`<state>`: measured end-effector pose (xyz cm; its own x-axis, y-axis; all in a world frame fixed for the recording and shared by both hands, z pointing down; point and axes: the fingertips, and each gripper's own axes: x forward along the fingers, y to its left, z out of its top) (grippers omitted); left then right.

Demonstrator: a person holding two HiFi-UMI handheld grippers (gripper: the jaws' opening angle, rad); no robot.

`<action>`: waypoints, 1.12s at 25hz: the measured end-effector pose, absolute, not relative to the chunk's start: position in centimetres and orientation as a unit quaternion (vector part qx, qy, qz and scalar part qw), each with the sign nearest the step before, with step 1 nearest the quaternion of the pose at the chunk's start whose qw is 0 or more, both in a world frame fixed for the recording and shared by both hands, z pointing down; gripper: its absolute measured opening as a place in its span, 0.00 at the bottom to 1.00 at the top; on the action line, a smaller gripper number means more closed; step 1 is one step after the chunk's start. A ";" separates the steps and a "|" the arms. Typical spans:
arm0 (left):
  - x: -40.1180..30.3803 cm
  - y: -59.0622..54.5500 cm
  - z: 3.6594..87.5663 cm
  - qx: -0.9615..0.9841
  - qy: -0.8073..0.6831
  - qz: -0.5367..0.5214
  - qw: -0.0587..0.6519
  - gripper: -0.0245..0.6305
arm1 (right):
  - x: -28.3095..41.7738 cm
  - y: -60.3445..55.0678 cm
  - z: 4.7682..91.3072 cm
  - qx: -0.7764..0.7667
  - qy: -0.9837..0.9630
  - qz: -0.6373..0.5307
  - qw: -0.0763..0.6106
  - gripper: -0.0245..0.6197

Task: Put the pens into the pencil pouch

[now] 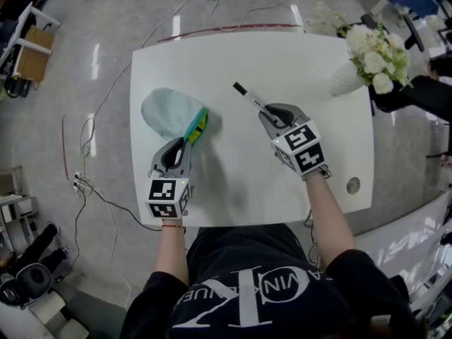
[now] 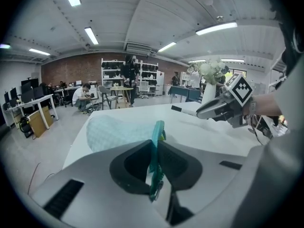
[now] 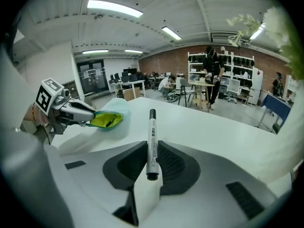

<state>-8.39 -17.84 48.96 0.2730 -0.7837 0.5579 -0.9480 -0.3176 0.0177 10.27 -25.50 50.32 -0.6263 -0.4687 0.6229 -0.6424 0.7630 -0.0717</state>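
Note:
A light blue pencil pouch [image 1: 170,111] lies on the white table [image 1: 296,62], its teal zipper edge [image 1: 200,127] and yellow-green lining turned toward the middle. My left gripper [image 1: 186,141] is shut on that zipper edge [image 2: 156,148] and holds the mouth [image 3: 107,119] open. A white marker pen with a black cap [image 1: 251,98] is clamped lengthwise in my right gripper [image 1: 269,115], which is shut on it. The pen [image 3: 152,141] sticks out ahead of the jaws, above the table, to the right of the pouch. In the left gripper view the right gripper [image 2: 204,112] and pen tip [image 2: 176,109] show beyond the pouch.
A white vase of white flowers [image 1: 371,55] stands at the table's far right corner. A round hole [image 1: 353,185] sits near the front right edge. Cables [image 1: 92,133] trail over the floor at the left. People and shelves stand far across the room.

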 end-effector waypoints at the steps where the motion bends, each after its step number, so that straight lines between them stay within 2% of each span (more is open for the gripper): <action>1: -8.5 -17.8 48.9 0.778 -0.558 0.229 0.179 0.10 | 9.6 -25.0 50.2 0.303 -0.893 0.144 0.300 0.16; 9: -9.0 -17.6 48.9 0.777 -0.562 0.208 0.192 0.10 | 5.4 -21.7 49.5 0.252 -0.910 0.135 0.302 0.16; 28: -10.1 -17.5 48.7 0.780 -0.559 0.193 0.203 0.10 | 2.0 -16.1 49.8 0.181 -0.917 0.138 0.326 0.16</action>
